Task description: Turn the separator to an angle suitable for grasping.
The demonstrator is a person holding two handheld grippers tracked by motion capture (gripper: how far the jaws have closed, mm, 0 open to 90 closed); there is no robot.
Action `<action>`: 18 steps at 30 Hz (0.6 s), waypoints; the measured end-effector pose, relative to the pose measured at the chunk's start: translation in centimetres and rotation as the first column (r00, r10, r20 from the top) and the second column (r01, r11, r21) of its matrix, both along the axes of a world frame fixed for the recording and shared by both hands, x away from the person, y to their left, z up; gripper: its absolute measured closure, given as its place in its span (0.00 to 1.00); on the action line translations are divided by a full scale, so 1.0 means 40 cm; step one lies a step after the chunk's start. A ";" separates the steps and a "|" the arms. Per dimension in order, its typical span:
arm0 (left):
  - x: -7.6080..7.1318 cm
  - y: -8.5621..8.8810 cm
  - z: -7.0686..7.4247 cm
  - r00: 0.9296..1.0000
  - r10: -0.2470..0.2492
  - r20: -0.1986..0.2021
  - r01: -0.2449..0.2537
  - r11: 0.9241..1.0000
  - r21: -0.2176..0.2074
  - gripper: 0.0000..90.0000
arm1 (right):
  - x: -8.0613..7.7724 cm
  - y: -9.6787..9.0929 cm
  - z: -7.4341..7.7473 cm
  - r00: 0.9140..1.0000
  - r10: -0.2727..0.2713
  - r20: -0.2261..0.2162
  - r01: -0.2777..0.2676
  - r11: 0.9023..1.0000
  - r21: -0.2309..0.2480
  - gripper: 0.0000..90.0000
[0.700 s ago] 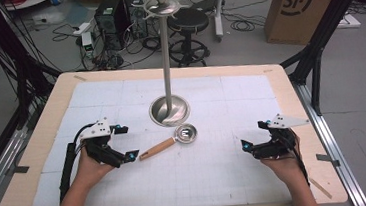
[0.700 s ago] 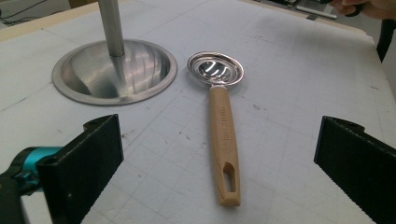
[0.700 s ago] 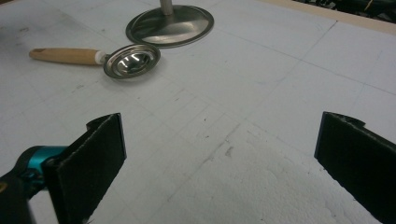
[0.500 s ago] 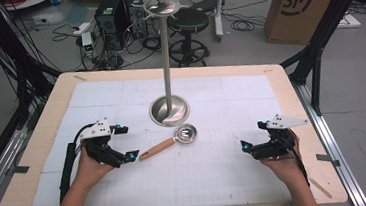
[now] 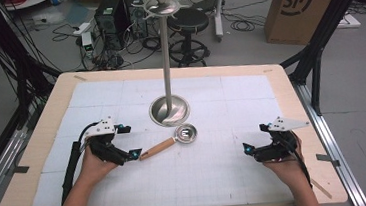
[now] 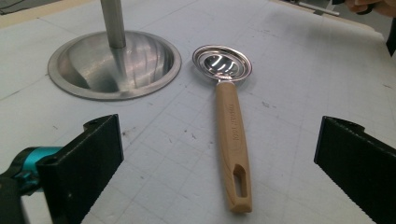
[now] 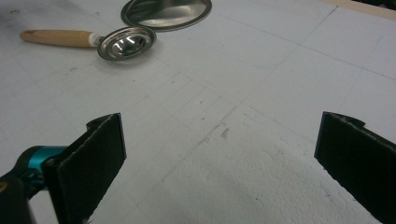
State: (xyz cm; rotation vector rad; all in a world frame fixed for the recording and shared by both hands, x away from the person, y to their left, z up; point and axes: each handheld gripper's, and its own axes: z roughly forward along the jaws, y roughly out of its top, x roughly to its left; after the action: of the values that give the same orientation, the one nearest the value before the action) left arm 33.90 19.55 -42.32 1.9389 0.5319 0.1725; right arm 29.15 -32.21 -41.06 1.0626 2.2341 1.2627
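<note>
Both claws rest released on the tabletop, the left claw just short of the wooden handle end of the spoon, which lies beside the metal stand, the right claw well apart from that stand.

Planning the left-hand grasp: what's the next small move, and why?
Probably ease the left gripper forward along the wooden handle of the spoon so the fingers straddle it, then close. The jaws stand wide open with the handle's slotted end lying flat between them, untouched. The right gripper is open too, far from it.
</note>
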 end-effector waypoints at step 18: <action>-0.001 -0.053 0.008 0.999 -0.033 0.005 0.033 0.999 0.007 0.02 | -0.009 0.000 0.003 1.000 -0.006 0.001 0.006 1.000 -0.024 0.01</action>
State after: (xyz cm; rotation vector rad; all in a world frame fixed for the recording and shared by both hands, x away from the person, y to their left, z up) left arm 33.84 17.44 -42.01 1.9525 0.4959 0.1578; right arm 28.80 -32.20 -40.95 1.0583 2.2380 1.2305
